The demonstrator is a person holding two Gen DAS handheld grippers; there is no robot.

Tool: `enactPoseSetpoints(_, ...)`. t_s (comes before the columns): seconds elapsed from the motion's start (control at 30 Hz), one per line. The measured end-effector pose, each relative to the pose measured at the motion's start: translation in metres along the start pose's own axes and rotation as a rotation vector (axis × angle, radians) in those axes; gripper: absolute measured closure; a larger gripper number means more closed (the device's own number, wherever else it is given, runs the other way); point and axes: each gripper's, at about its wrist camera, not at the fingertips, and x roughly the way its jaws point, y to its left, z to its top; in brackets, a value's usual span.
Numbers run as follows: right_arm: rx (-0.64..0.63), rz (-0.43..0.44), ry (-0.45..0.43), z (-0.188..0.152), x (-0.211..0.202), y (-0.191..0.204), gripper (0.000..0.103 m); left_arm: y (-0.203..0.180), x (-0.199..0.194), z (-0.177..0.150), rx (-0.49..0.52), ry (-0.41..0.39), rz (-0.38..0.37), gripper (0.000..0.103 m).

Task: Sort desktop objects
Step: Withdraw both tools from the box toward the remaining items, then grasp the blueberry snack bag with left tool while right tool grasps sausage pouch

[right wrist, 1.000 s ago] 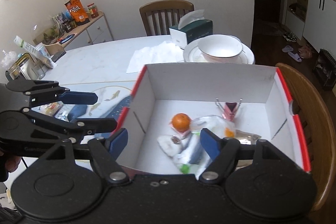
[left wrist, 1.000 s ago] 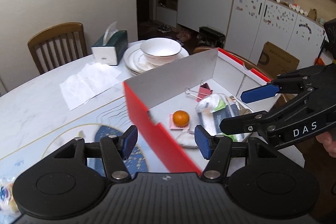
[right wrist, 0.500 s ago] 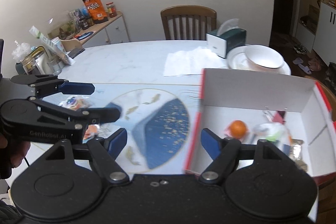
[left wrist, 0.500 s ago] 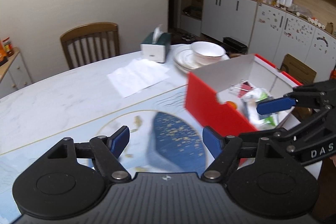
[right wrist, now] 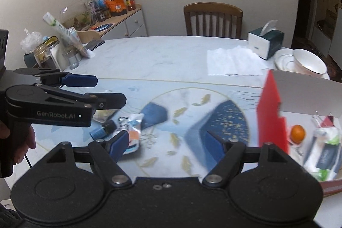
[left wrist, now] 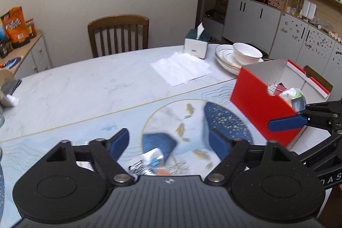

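Both our grippers have swung away from the red box [left wrist: 259,104] since the earlier frames: then they hung over its open top, now they sit above the printed mat [right wrist: 192,121] near the front edge of the tabletop, with the box off at the mat's right end.

Our left gripper [left wrist: 168,143] has its jaws opening, and nothing is pinched between them. Below and just behind its fingers, a white foil packet [left wrist: 149,160] lies on the mat, partly hidden by the gripper body. From the right wrist view the same gripper [right wrist: 106,90] comes in from the left side, a hand [right wrist: 19,142] wrapped round its grip.

Our right gripper [right wrist: 167,142] is spread wide and empty, and its fingers frame bare mat. In the left wrist view it [left wrist: 286,123] reaches in from the right, in front of the box.

Loose things still lie on the mat toward its left end: the packet [right wrist: 131,129], a small dark bottle with a blue body [right wrist: 102,129] lying just beside it, and something pale under the left gripper that we cannot make out.

Inside the box lie an orange [right wrist: 297,133], a binder clip [right wrist: 325,120] by the far wall, and several white and dark packets [right wrist: 325,149] piled toward the right side.

Beyond the mat on the tabletop are a paper sheet [left wrist: 181,67], a tissue box [left wrist: 196,44], and a bowl [left wrist: 246,53] on stacked plates.
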Motion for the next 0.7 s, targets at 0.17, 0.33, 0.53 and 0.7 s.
enactPoseSetpoints(0.17, -0.015, -0.005, 0.014, 0.003, 0.016, 0.021, 0.025, 0.026, 0.003, -0.008, -0.023, 0.002, 0.007, 0.007)
enactPoseSetpoints(0.33, -0.035, -0.013, 0.035, 0.003, 0.035, 0.038, 0.025, 0.053, 0.010, -0.015, -0.041, 0.013, 0.041, 0.000)
enactPoseSetpoints(0.53, -0.093, 0.006, 0.083, 0.001, 0.065, 0.060, 0.025, 0.085, 0.027, -0.021, -0.037, 0.059, 0.092, 0.000)
enactPoseSetpoints(0.7, -0.118, -0.010, 0.106, -0.001, 0.089, 0.070, 0.025, 0.100, 0.043, -0.023, -0.026, 0.093, 0.112, 0.000)
